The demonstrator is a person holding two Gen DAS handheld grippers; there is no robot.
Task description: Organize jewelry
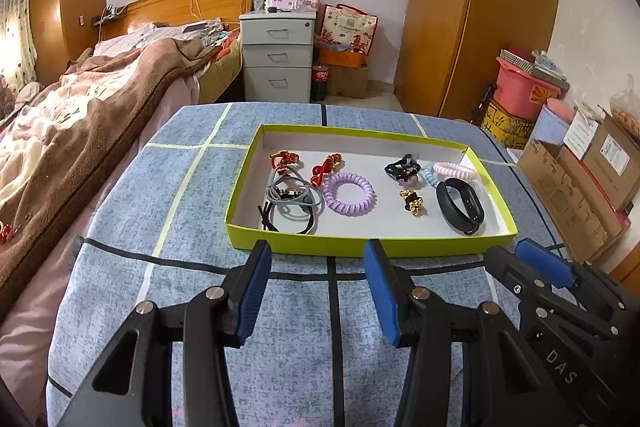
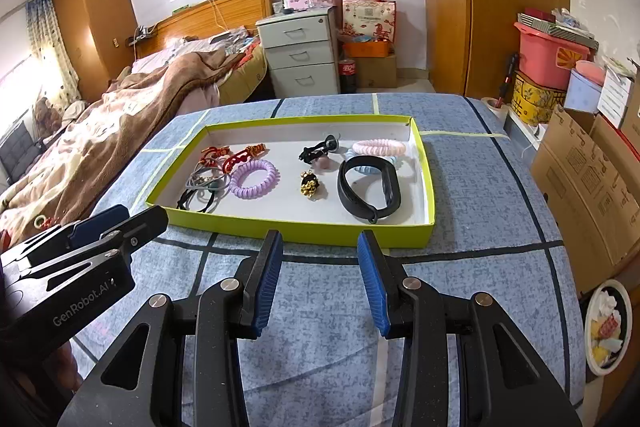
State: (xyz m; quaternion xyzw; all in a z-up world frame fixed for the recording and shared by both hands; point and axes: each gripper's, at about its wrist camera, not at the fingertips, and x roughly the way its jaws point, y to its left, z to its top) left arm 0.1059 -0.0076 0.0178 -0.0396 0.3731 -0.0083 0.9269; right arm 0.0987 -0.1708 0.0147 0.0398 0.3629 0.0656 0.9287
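Ribbed blue fingers (image 1: 256,291) (both pairs apart, empty), shallow cardboard tray (image 1: 360,245), coiled purple band (image 1: 349,193).

Green tray (image 1: 360,246) on blue cloth: hair ties, black wristband (image 1: 460,206) inside

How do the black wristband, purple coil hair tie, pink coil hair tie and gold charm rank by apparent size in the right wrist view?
1. Black wristband, largest.
2. Purple coil hair tie and pink coil hair tie look alike; the pink one lies farther back, so I won't rank them.
3. Gold charm, smallest.
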